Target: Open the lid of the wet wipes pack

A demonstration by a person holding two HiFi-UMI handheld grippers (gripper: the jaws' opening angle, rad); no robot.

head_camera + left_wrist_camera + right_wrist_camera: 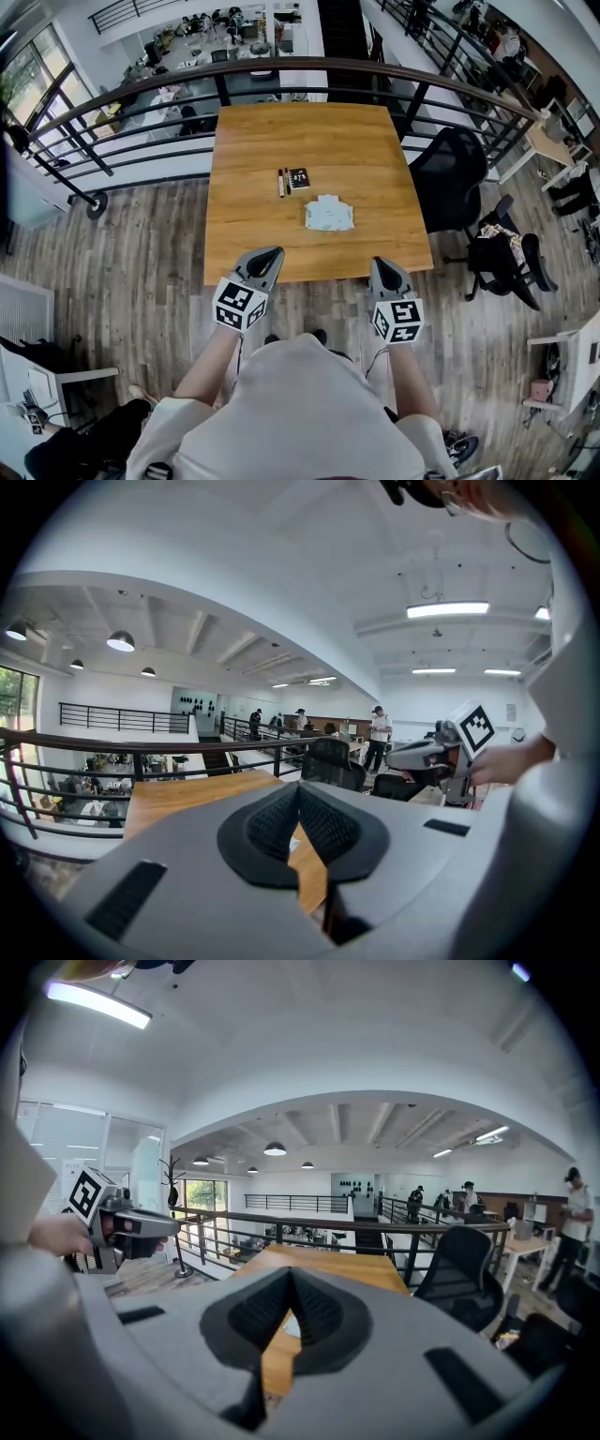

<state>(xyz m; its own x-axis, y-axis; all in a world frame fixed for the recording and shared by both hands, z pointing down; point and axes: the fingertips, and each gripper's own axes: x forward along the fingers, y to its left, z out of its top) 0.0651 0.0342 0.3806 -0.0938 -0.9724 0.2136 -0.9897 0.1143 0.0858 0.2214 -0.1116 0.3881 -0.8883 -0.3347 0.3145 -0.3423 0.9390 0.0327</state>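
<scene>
Both my grippers are clenched on nothing at the near edge of the square wooden table [281, 131]. The pads of the left gripper [270, 255] and the right gripper [382, 267] are pressed together. The pale, flat, soft wet wipes pack [329, 214] lies ahead on the tabletop, well apart from both. It sits between the two lines my jaws point along, and neither hand is clearly nearer. Its long side runs across my view. I can't make out the lid from here; it is probably on the top face.
</scene>
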